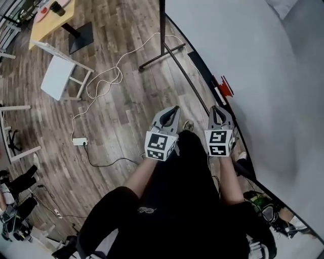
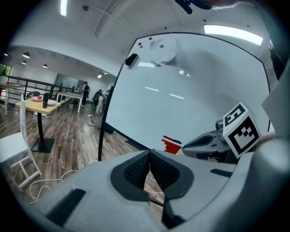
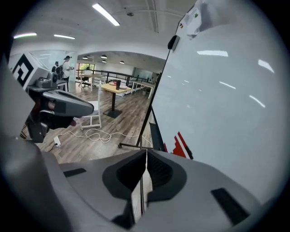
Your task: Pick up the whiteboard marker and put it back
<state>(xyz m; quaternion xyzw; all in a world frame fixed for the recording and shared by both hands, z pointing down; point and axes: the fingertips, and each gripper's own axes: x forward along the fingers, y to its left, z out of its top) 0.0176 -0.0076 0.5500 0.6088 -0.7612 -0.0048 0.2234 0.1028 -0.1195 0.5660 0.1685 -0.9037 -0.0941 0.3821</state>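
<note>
Floor [image 1: 126,116]: grey-brown wood planks.

- White cable [image 1: 104,81] lies in loose loops mid-floor and trails down to a small white power block [image 1: 80,141].
- Thin black cord [image 1: 101,163] runs on from the block, curving toward the person's legs.
- White chair [image 1: 58,76] stands near the loops.
- Black stand foot [image 1: 162,56] rests on the planks, with one end of the cable passing just beside it.
- Dark gear [image 1: 15,202] at lower left is too murky to name.

Table [image 1: 50,25]: yellow top on a black post with a flat square base [image 1: 82,38], just beyond the chair. On top are a dark cup [image 1: 58,7] and, beside it, possibly a red dish [image 1: 44,9].
</note>
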